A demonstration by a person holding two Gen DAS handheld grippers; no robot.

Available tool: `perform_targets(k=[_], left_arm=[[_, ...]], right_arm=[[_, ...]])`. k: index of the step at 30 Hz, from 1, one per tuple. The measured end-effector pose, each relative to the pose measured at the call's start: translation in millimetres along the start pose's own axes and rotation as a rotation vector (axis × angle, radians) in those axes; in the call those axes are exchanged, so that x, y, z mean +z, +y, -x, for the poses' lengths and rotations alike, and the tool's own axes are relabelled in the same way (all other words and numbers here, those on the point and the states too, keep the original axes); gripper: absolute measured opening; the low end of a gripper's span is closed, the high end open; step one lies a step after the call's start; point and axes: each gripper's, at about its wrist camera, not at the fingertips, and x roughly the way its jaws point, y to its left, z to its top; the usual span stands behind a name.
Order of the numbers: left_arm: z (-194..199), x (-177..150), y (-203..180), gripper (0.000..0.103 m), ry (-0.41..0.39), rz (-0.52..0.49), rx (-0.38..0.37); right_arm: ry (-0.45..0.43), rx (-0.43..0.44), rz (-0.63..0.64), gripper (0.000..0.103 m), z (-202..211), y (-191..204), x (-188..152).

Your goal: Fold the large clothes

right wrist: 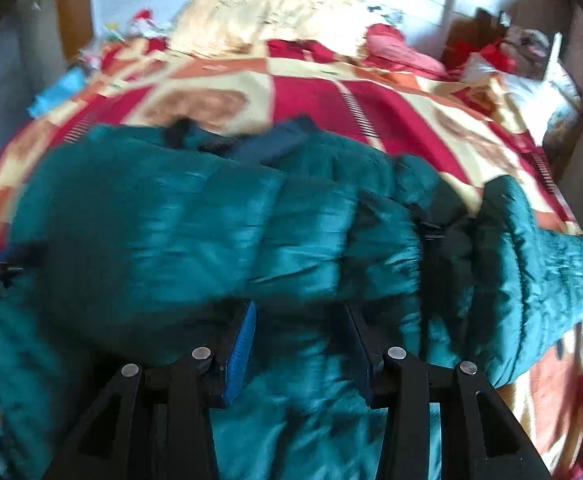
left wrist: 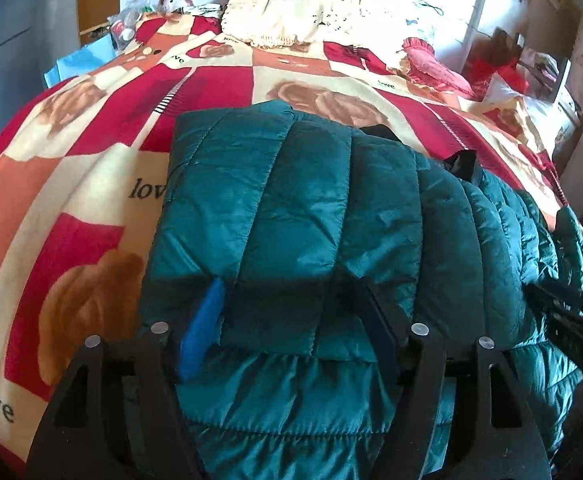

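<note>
A teal quilted puffer jacket [left wrist: 311, 208] lies on a bed, folded over itself, with a dark lining showing at its far edge. My left gripper [left wrist: 287, 320] is open just above the jacket's near fold, its blue pad at the left. The right wrist view is blurred; there the jacket [right wrist: 211, 220] fills the middle and a sleeve [right wrist: 531, 272] hangs to the right. My right gripper [right wrist: 299, 344] is open, with jacket fabric between its spread fingers. The right gripper also shows at the right edge of the left wrist view [left wrist: 571, 312].
The bed has a red, orange and cream bedspread [left wrist: 71, 184] with rose prints. A cream blanket [left wrist: 283, 12] and a pink pillow [left wrist: 431, 64] lie at the far end. Clutter sits at the far left [left wrist: 131, 20] and a bedside shelf at the right [left wrist: 531, 60].
</note>
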Motion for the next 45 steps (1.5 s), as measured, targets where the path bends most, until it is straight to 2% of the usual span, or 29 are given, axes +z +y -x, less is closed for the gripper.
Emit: perform_targets(k=[2,4,8,11,14,18,22,30,45], left_arm=[[0.5,0.0,-0.8,0.069,0.005,-0.003,0.005],[3.2,0.1,0.4,0.069,0.013,0.003,0.001],[14.4,-1.7,3.2,0.069,0.018,0.035,-0.027],[21.9,-5.7,3.1,0.069,0.022,0.057,-0.049],[29.1,-11.6,1.3,0.069,0.039,0.063,-0.063],[45.7,-16.8,-2.8,0.069,0.013,0.027,-0.069],[57.8,-19.7,-8.4,0.069,-0.019,0.004,-0.072],[64.0,-27.6,-18.4,0.069,-0.017,0.001,-0.095],[66.4,-31.3,-34.8,0.069,-0.007,-0.002,-0.118]], right_arm=[[-0.01,-0.038,-0.008,0.042,-5.6,-6.8,-1.5],[-0.002,-0.027,-0.019,0.042,-2.7,-12.3,-2.8],[-0.045,-0.009,-0.014,0.042,28.6,-17.9,-9.2],[-0.094,-0.049,-0.009,0.042,45.3,-18.6,-19.3],[0.013,-0.053,-0.004,0.042,19.5,-16.8,-28.0],[0.013,-0.068,-0.005,0.042,19.4,-12.2,-32.9],[-0.049,-0.015,-0.029,0.042,51.5,-11.5,-32.6],[-0.111,-0.006,-0.023,0.042,92.0,-0.2,-36.0],[-0.104,0.041,-0.092,0.042,102.2,-26.5,-46.4]])
